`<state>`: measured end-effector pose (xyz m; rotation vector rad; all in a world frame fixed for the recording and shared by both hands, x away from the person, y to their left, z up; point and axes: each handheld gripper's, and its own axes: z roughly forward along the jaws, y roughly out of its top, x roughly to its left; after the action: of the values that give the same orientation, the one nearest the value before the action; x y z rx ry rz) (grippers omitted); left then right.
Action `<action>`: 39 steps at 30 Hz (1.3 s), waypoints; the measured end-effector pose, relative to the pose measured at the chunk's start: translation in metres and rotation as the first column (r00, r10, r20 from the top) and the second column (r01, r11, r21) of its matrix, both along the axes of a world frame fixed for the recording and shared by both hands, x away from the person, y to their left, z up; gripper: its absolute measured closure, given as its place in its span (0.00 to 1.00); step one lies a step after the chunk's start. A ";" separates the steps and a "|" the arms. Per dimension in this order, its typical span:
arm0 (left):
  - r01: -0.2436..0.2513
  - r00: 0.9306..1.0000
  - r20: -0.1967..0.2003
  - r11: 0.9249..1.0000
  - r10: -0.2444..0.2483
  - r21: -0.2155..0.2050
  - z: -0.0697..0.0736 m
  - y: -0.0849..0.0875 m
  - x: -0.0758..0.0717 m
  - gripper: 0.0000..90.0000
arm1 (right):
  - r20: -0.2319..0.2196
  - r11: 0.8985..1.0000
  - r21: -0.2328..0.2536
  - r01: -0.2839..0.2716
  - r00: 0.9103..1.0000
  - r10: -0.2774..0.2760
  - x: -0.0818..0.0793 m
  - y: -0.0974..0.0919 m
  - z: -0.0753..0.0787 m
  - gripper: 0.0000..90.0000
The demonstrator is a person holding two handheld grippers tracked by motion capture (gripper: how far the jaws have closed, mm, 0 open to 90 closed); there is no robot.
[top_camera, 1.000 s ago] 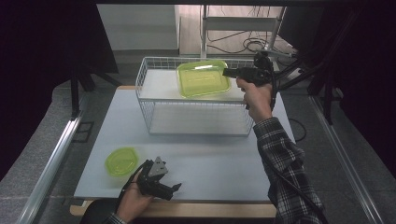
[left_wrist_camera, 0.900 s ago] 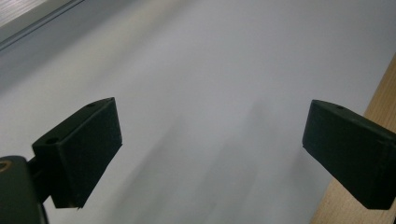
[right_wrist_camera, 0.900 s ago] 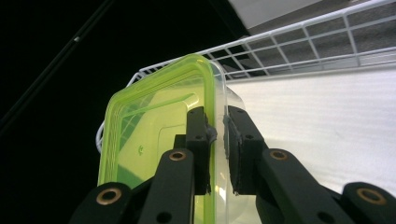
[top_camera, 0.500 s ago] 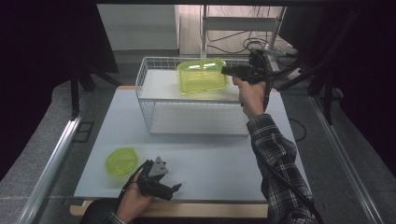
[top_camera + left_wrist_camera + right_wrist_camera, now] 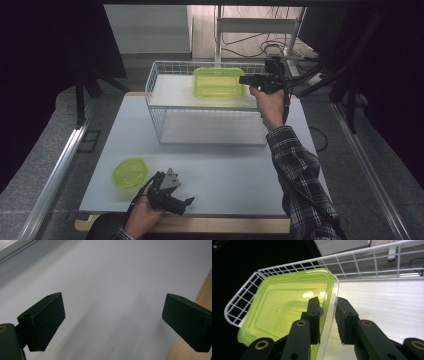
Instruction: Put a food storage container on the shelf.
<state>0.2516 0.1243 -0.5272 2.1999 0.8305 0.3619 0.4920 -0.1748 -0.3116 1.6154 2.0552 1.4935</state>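
Green rectangular container (image 5: 218,82) is sitting in the wire basket (image 5: 155,85), far end; right gripper (image 5: 328,312) jaws are just parting off its wall. Round green lid (image 5: 130,172) is waiting at the table's near-left corner beside the left gripper (image 5: 182,204), jaws standing apart, empty.

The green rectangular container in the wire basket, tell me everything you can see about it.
The green container is a shallow rectangular tub with rounded corners, of see-through yellow-green plastic, open-topped and empty. It lies in the white wire basket on the basket's upper shelf, toward the back. In the right gripper view it looks tipped. The right gripper straddles its near wall, one jaw inside and one outside; its jaws have just been opening, with a slight gap showing at the outer pad, so the container looks freshly released.
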 end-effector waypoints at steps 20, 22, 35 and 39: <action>-0.008 1.000 -0.029 0.998 0.006 -0.061 0.003 0.005 0.002 0.04 | 0.074 0.997 -0.049 -0.063 0.995 0.067 -0.009 -0.008 0.005 0.38; -0.007 1.000 -0.027 0.998 0.005 -0.070 0.004 0.005 0.002 0.03 | 0.083 0.996 -0.056 -0.071 0.994 0.075 -0.011 -0.011 0.005 0.34; -0.016 0.999 -0.031 0.993 0.012 -0.120 0.005 0.012 0.005 0.04 | 0.150 0.982 -0.120 -0.145 0.975 0.163 -0.037 -0.022 0.002 0.16; -0.015 1.000 -0.024 0.994 0.012 -0.104 0.005 0.010 0.004 0.04 | 0.170 0.975 -0.152 -0.160 0.968 0.186 -0.045 -0.024 0.000 0.12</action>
<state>0.2557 0.1343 -0.5226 2.1058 0.8580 0.2935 0.4466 -0.1987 -0.3118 1.2277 2.1871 1.4547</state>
